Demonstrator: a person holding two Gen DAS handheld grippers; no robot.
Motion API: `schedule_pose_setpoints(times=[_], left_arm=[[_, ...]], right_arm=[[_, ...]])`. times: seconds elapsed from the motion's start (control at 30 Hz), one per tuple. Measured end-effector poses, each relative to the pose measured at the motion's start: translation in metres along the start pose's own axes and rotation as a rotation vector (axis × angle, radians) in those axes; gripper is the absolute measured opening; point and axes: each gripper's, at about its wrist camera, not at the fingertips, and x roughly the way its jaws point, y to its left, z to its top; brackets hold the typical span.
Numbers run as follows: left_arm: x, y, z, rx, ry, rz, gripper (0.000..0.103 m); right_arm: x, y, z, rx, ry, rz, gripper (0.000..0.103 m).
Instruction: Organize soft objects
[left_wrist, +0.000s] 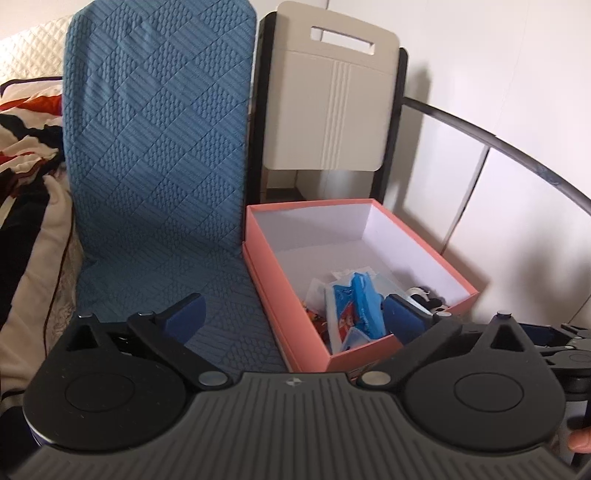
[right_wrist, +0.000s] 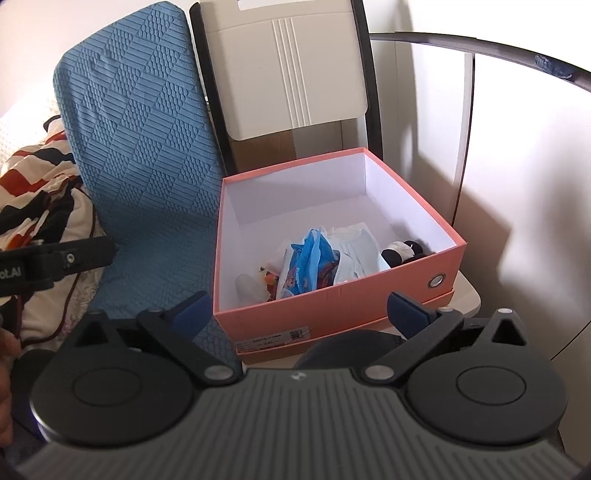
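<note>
Both tongs are spread wide with nothing in them. The pink box (right_wrist: 332, 306) sits just ahead of the right gripper (right_wrist: 299, 314), beside a blue quilted cushion (right_wrist: 147, 166). Down in the box's near end: blue tissue packs (right_wrist: 314, 262), a white cloth (right_wrist: 354, 251) and a little panda plush (right_wrist: 402, 251). The left gripper (left_wrist: 291, 317) hangs over the box's near left corner, right fingertip (left_wrist: 402, 314) above the packs.

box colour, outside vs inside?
The box is salmon pink outside, white inside; clearest in the right wrist view.
</note>
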Motion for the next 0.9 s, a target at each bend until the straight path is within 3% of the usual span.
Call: schedule_pose_setpoints(times=[0.6, 0.9], left_arm=[[0.0007, 0.0091, -0.0002, -0.08, 0.041, 0.026, 0.103], [0.0026, 0.0068, 0.0, -0.068, 0.05, 0.046, 0.103]], right_arm=[[-0.0017, -0.001, -0.0006, 0.0, 0.0, -0.006, 0.103], [0.0018, -0.002, -0.0035, 0.013, 0.013, -0.011, 0.103]])
